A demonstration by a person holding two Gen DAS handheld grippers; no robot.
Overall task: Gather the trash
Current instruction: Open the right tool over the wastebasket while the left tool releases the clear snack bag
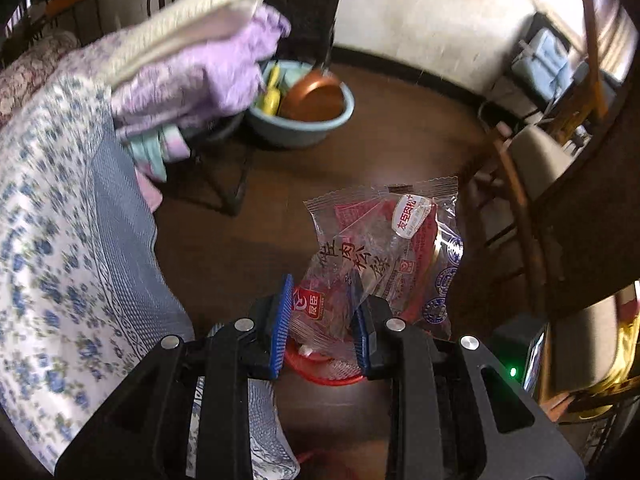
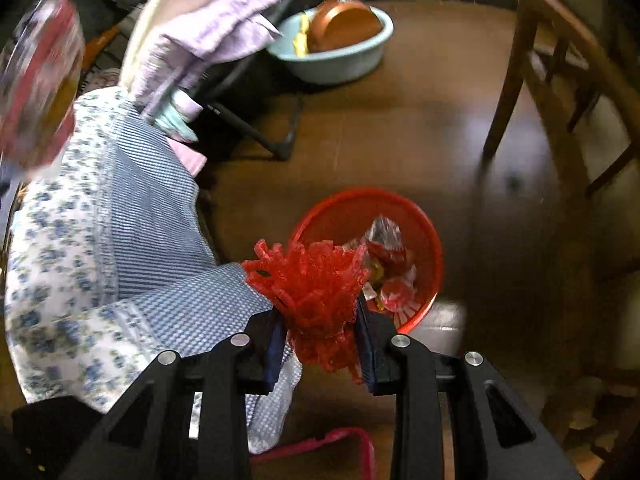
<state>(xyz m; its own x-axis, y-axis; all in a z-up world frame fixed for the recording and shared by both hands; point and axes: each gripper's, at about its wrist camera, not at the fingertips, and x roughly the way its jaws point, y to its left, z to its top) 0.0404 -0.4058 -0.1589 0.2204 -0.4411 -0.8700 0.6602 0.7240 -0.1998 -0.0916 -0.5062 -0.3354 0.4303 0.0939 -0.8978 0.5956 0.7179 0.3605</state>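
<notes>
Room dim overall, daylight entering from the upper right. Pale wall [image 1: 420,20] washed out in the left wrist view; soft glare patches lay on the dark wood floor [image 2: 400,128] in the right wrist view. Motion blur smeared the floral bedcover [image 1: 48,240] and the purple cloth [image 1: 208,64], while the clear snack wrapper [image 1: 384,256] stayed sharp enough to read print (highlights glinting on the plastic). Fisheye bending curved the wooden chair [image 2: 560,92] at the frame edges; corners fell to black.
</notes>
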